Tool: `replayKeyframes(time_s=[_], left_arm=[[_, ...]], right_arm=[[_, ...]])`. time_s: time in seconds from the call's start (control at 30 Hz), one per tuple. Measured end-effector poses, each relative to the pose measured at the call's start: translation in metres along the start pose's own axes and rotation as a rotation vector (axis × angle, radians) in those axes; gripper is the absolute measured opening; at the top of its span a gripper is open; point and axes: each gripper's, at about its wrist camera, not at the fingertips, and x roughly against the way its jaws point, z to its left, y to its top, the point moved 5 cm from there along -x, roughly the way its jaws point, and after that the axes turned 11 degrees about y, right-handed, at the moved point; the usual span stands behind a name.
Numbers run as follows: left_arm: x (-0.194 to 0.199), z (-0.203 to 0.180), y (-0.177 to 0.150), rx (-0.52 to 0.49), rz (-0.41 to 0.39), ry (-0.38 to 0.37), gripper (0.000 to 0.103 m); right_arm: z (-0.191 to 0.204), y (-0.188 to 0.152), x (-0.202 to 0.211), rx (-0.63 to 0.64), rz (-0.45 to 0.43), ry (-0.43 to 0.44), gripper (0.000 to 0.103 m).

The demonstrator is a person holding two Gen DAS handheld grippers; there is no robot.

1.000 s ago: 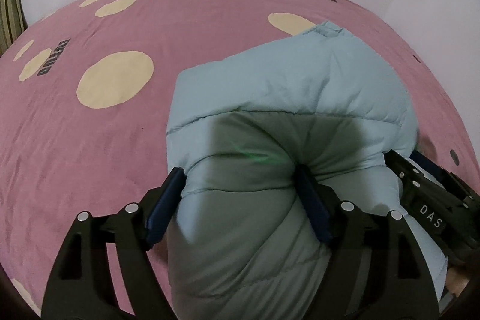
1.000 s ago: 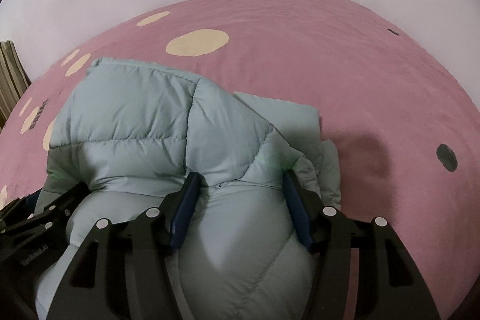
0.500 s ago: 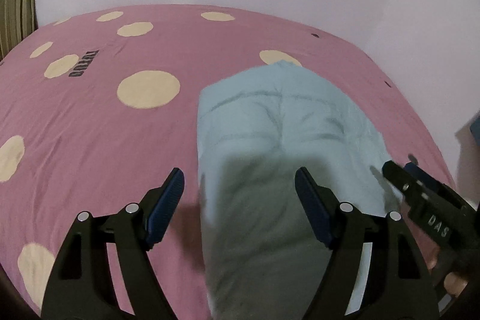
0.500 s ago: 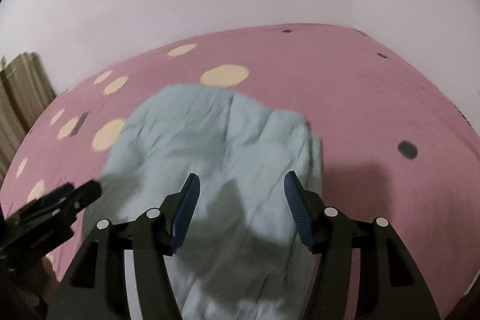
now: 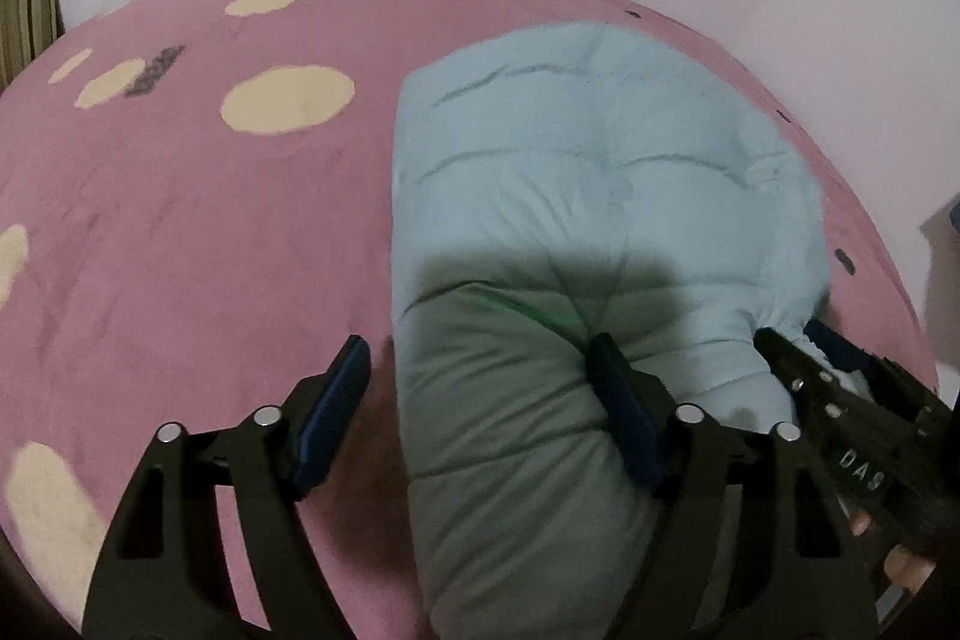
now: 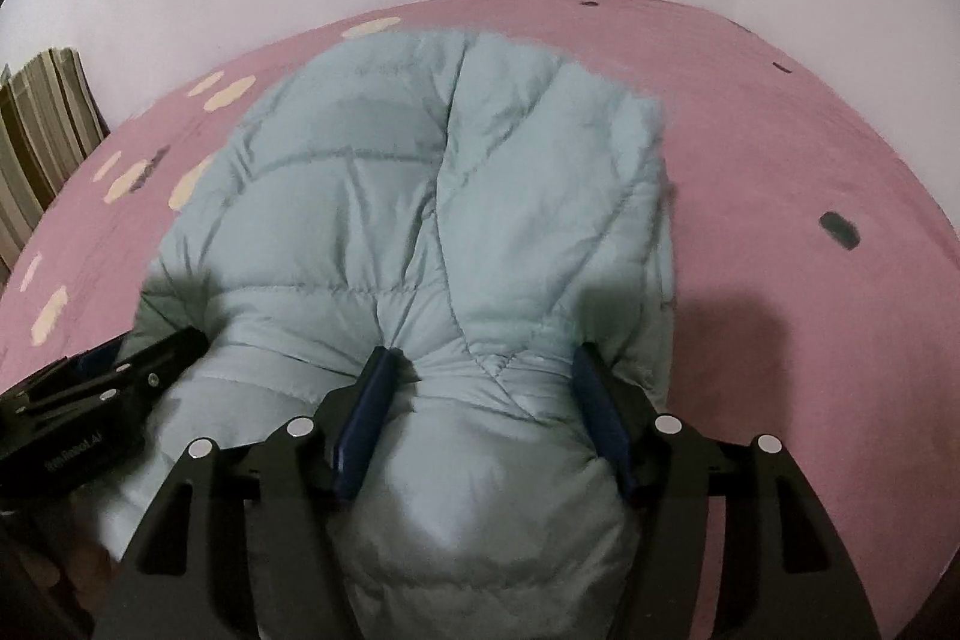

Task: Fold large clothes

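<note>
A pale blue puffer jacket (image 5: 600,172) lies folded on the pink bed sheet (image 5: 180,232). Its near end bulges between the fingers of my left gripper (image 5: 478,343), whose jaws are closing. The right pad dents the jacket; the left pad stands clear of its edge, over bare sheet. In the right wrist view the jacket (image 6: 450,196) is bunched between the fingers of my right gripper (image 6: 483,352). Both pads press into puckered fabric while the jaws are opening. Each gripper shows in the other's view: the right (image 5: 780,346), the left (image 6: 162,343).
The sheet carries cream dots (image 5: 288,100) and small dark marks (image 6: 840,229). White walls bound the bed at the back and right. A striped fabric (image 6: 42,148) stands at the far left. A person's fingers (image 5: 900,568) hold the right gripper's handle.
Both grippers have drawn back and lifted a little, so more of the bed shows. The left pad, which touched the jacket's edge a second ago, now stands apart from it.
</note>
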Motion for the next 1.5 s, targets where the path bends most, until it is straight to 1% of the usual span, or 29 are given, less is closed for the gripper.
replayKeyframes(time_s=[0.03,0.07,0.13,0.2,0.27,0.37,0.47,0.57,0.63,0.67,0.83,0.93,1.03,1.2,1.23,1.27,1.33,1.4,1.5], left_arm=[[0.008,0.001,0.006,0.008,-0.011,-0.006,0.071],[0.019,0.002,0.016,0.019,-0.043,-0.022,0.071],[0.031,0.001,0.041,0.021,-0.102,-0.025,0.071],[0.029,-0.004,0.061,0.022,-0.123,-0.022,0.072],[0.017,-0.009,0.077,0.035,-0.119,-0.018,0.072],[-0.011,-0.020,0.094,0.042,-0.078,0.015,0.072],[-0.036,-0.028,0.095,0.014,-0.043,0.065,0.072],[-0.058,-0.029,0.085,0.022,0.006,0.067,0.074],[-0.068,-0.027,0.081,0.035,0.024,0.070,0.081],[-0.073,-0.026,0.079,0.035,0.032,0.072,0.081],[-0.084,-0.029,0.074,0.009,0.025,0.097,0.082],[-0.086,-0.029,0.072,0.009,0.020,0.099,0.082],[-0.081,-0.031,0.074,0.004,0.018,0.100,0.082],[-0.066,-0.023,0.076,0.030,0.021,0.067,0.082],[-0.062,-0.019,0.075,0.048,0.023,0.061,0.082],[-0.059,-0.016,0.074,0.060,0.025,0.054,0.082],[-0.050,-0.007,0.072,0.093,0.030,0.043,0.083],[-0.043,0.003,0.069,0.131,0.036,0.025,0.084],[-0.031,0.023,0.059,0.219,0.057,-0.014,0.086]], right_arm=[[0.001,0.007,0.009,-0.008,-0.026,0.010,0.061],[0.002,0.019,0.020,-0.009,-0.064,0.013,0.061],[0.004,0.042,0.031,-0.009,-0.105,0.009,0.062],[0.004,0.069,0.030,-0.012,-0.136,0.013,0.062],[0.001,0.092,0.014,-0.012,-0.134,-0.005,0.062],[-0.007,0.106,-0.017,-0.032,-0.095,-0.016,0.062],[-0.012,0.099,-0.044,-0.018,-0.050,-0.062,0.062],[-0.019,0.085,-0.065,-0.031,-0.001,-0.077,0.062],[-0.024,0.081,-0.073,-0.046,0.004,-0.074,0.064],[-0.025,0.078,-0.075,-0.048,0.005,-0.077,0.065],[-0.027,0.069,-0.087,-0.051,0.002,-0.092,0.066],[-0.028,0.067,-0.090,-0.054,0.003,-0.093,0.066],[-0.027,0.069,-0.085,-0.057,-0.002,-0.080,0.066],[-0.030,0.073,-0.060,-0.088,-0.048,-0.026,0.066],[-0.031,0.073,-0.054,-0.097,-0.061,-0.020,0.067],[-0.033,0.073,-0.046,-0.110,-0.076,-0.010,0.071],[-0.037,0.072,-0.035,-0.134,-0.093,0.009,0.075],[-0.043,0.067,-0.024,-0.162,-0.094,0.031,0.076],[-0.054,0.057,-0.017,-0.226,-0.080,0.077,0.077]])
